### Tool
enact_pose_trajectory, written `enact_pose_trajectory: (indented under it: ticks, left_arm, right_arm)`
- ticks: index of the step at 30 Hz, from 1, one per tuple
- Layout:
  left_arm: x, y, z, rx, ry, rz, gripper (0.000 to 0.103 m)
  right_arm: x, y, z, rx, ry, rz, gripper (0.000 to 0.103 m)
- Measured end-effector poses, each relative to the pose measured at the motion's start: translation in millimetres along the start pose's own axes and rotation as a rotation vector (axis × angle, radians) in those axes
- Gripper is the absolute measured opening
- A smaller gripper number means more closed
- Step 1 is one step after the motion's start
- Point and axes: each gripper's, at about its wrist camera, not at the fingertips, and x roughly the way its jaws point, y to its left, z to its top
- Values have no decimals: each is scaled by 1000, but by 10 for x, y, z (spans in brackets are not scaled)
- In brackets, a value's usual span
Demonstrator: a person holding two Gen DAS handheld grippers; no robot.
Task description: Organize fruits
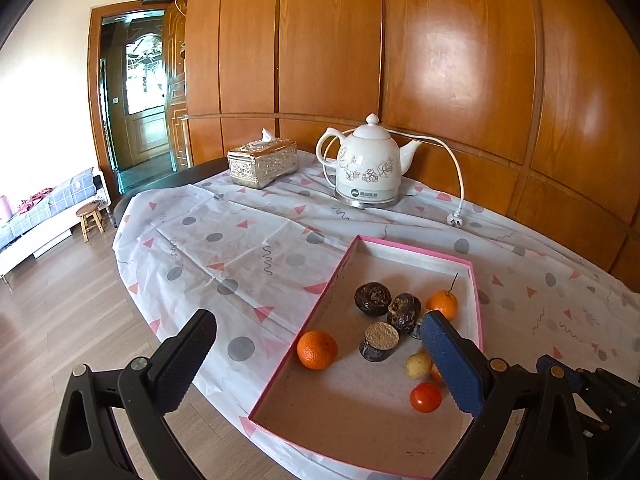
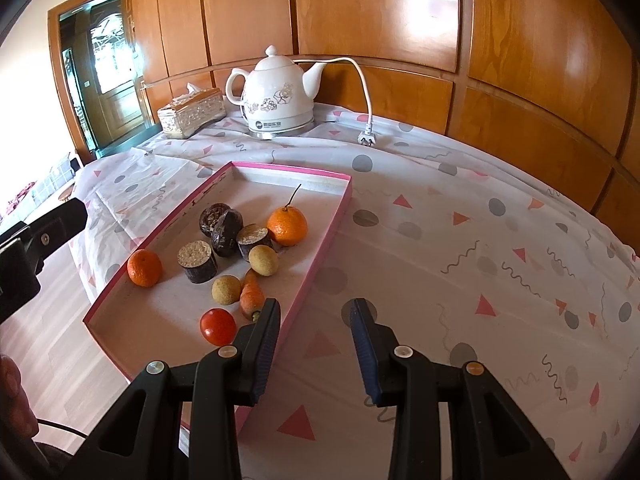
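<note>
A pink-rimmed tray [image 1: 352, 408] [image 2: 320, 256] lies on the patterned cloth. In it are two oranges [image 2: 145, 267] [image 2: 287, 226], dark round fruits [image 2: 212, 216], two dark cylinders with tan tops [image 2: 197, 261], two yellowish balls [image 2: 226, 289], a carrot [image 2: 251, 296] and a tomato [image 2: 217, 326]. My left gripper [image 1: 316, 316] stands wide open over the tray's near left side, the nearer orange [image 1: 317, 350] ahead between its fingers, untouched. My right gripper [image 2: 316, 306] is open at the tray's right rim, left finger [image 2: 266, 340] by the carrot and tomato, gripping nothing.
A white flowered kettle [image 1: 368, 168] [image 2: 276, 96] with a loose cord and plug [image 2: 367, 139] stands at the back beside a silver tissue box [image 1: 262, 162]. Wood panelling backs the table. The table's edge drops to wooden floor on the left. A hand [image 2: 12, 392] shows at lower left.
</note>
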Motion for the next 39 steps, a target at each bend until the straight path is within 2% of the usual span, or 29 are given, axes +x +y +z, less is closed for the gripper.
enact_pose_trajectory:
  ticks: [39]
  left_arm:
    - [-30,-62,12,34,0,-27,103]
  right_arm:
    - [15,15,-40,-9,14,1,37]
